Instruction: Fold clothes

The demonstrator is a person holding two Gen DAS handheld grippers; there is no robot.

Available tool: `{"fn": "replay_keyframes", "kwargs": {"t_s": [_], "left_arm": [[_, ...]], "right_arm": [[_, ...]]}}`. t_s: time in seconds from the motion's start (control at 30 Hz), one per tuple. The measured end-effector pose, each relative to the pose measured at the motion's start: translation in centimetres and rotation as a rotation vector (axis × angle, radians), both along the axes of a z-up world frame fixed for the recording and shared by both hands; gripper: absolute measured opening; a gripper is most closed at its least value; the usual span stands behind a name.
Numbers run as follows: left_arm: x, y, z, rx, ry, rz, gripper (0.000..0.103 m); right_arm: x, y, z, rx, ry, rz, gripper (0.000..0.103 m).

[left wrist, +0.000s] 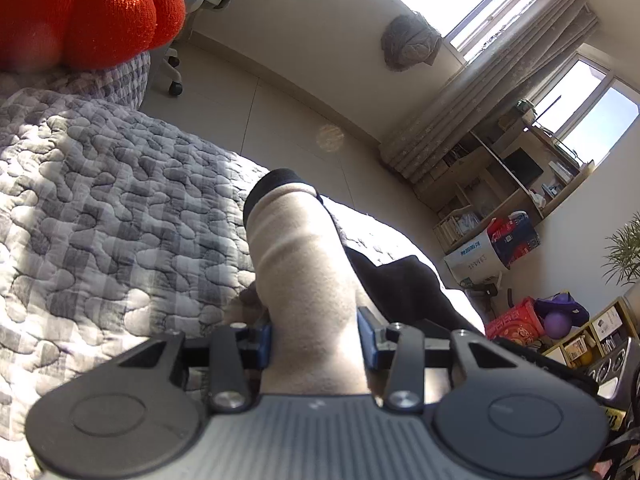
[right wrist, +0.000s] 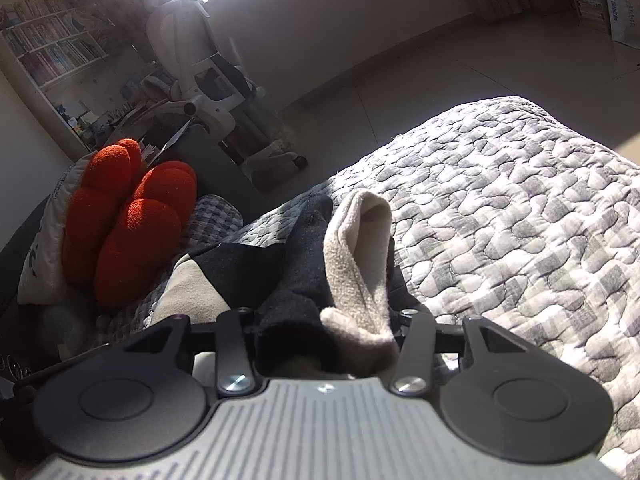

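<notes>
Beige-and-black garment [left wrist: 304,280], grey-and-white checked quilt [left wrist: 100,200], bright orange cushion [right wrist: 132,220].

We see a soft, matt fleece garment [left wrist: 304,280] on a puckered quilted cloth bedspread [left wrist: 100,200]. At upper left sits a nubbly knitted cushion [left wrist: 88,12]; the gripper [left wrist: 316,332] is matt plastic with shiny metal screws.

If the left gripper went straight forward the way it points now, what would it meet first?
The left gripper already holds a beige sleeve with a black cuff; beyond it, probably the grey quilted bedspread, though depth is unclear.
</notes>
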State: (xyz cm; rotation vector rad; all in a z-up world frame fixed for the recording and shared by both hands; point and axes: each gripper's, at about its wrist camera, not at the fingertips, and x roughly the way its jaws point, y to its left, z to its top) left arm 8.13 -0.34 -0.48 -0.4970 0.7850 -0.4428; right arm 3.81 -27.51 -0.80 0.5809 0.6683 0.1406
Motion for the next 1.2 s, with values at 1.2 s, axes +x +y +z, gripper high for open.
{"fn": "replay_keyframes", "kwargs": {"t_s": [1.2], "left_arm": [[-16.9,32.1,2.2,0.057,-0.106,0.692,0.042]], "right_arm": [[3.7,35.5,1.9,0.015,-0.103,0.688,0.049]]}}
